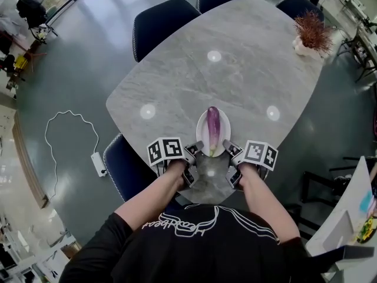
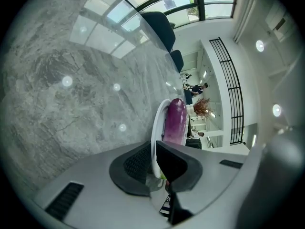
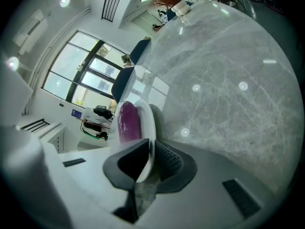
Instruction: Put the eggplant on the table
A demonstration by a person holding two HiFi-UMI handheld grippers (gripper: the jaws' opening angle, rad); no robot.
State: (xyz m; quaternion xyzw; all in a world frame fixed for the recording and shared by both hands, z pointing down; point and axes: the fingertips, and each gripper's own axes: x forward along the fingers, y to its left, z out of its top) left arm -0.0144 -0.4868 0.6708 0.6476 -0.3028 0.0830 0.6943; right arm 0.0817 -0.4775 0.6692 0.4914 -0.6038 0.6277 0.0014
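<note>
A purple eggplant [image 1: 212, 126] with a green stem lies lengthwise on a white plate [image 1: 202, 135], just above the near edge of the grey marble table [image 1: 235, 69]. My left gripper [image 1: 191, 155] is shut on the plate's left rim, and my right gripper [image 1: 231, 152] is shut on its right rim. In the left gripper view the plate [image 2: 156, 132] stands edge-on between the jaws, with the eggplant [image 2: 175, 120] behind it. The right gripper view shows the plate [image 3: 147, 128] pinched the same way, the eggplant [image 3: 127, 120] on its far side.
Dark blue chairs [image 1: 162, 22] stand round the table, one [image 1: 125, 170] at my left. A dried red plant in a white pot [image 1: 310, 35] sits at the table's far right corner. A white power strip with cable [image 1: 96, 163] lies on the floor to the left.
</note>
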